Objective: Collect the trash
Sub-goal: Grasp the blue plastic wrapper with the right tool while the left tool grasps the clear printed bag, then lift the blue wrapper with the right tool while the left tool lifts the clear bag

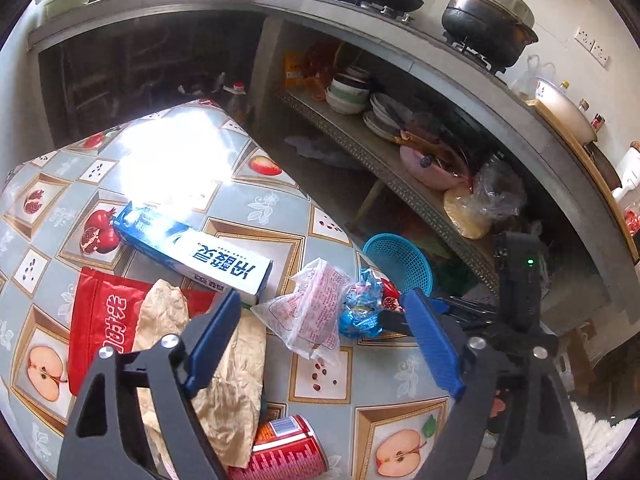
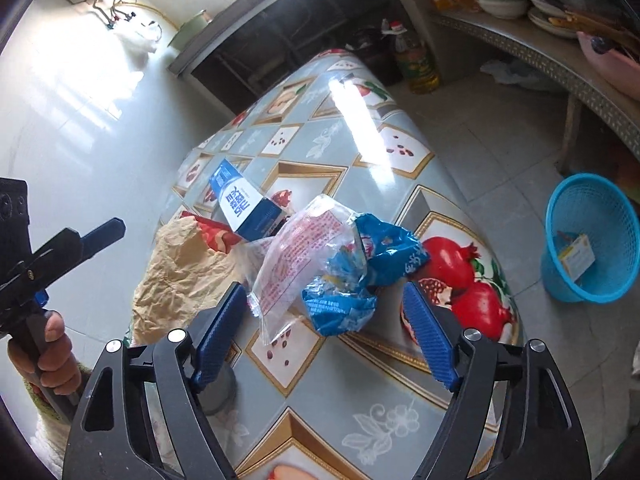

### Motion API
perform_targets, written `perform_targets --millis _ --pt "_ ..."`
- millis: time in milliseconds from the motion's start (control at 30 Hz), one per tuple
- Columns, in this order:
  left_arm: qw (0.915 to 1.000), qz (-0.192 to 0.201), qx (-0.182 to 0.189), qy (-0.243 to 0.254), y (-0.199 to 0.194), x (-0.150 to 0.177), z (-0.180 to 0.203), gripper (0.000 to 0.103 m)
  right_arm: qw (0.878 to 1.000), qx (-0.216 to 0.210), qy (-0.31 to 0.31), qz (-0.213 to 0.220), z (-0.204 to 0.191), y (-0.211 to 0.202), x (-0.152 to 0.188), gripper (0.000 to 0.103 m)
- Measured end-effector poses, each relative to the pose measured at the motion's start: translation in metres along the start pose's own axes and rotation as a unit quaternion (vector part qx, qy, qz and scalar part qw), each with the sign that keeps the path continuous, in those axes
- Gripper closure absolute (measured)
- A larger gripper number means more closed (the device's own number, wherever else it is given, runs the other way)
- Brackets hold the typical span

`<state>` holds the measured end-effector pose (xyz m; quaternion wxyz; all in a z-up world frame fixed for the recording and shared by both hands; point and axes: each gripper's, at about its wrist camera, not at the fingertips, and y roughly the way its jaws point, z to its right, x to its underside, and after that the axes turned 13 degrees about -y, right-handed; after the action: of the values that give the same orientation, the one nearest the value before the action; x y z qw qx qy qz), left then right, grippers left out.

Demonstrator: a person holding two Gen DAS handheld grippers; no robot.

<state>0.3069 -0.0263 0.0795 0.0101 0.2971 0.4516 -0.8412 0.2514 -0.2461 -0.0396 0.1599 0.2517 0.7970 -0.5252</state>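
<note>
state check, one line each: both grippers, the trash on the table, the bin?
Left gripper: open, empty, above the trash.
Right gripper: open, empty, at the blue wrapper.
Crumpled blue foil wrapper: on the table, scrunched.
Clear printed plastic bag: on the table, rumpled.
Blue-and-white carton: lying flat.
Crumpled brown paper: on the table.
Red can: on its side.
Blue mesh plastic basket: upright on the floor, holds a small box.

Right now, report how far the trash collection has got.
Done: one small yellow-and-white card box lies in the blue mesh plastic basket on the floor. In hand: nothing; the right gripper is open over the crumpled blue foil wrapper. Left: that wrapper, clear printed plastic bag, crumpled brown paper, blue-and-white carton, red pouch, red can.
</note>
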Motion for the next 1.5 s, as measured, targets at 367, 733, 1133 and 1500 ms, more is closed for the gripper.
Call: perform_targets --millis 367,733,1133,1500 --pt "0.9955 -0.058 -0.026 0.071 0.038 -0.010 0.006 0.054 0.999 0.003 0.000 -0.036 0.009 0.022 0.006 0.066" --pt "0.9624 -0.119 -0.105 0.220 0.099 0.007 0.037 0.031 0.999 -0.009 0.009 -0.034 0.020 0.003 0.024 0.078" --pt "0.9284 -0.186 -0.151 0.284 0.166 0.026 0.054 0.030 0.999 -0.024 -0.002 -0.027 0.025 -0.028 0.054 0.079" --pt "0.9183 -0.205 -0.177 0.289 0.178 0.038 0.057 0.059 0.999 -0.028 -0.004 -0.016 0.029 -0.037 0.059 0.079"
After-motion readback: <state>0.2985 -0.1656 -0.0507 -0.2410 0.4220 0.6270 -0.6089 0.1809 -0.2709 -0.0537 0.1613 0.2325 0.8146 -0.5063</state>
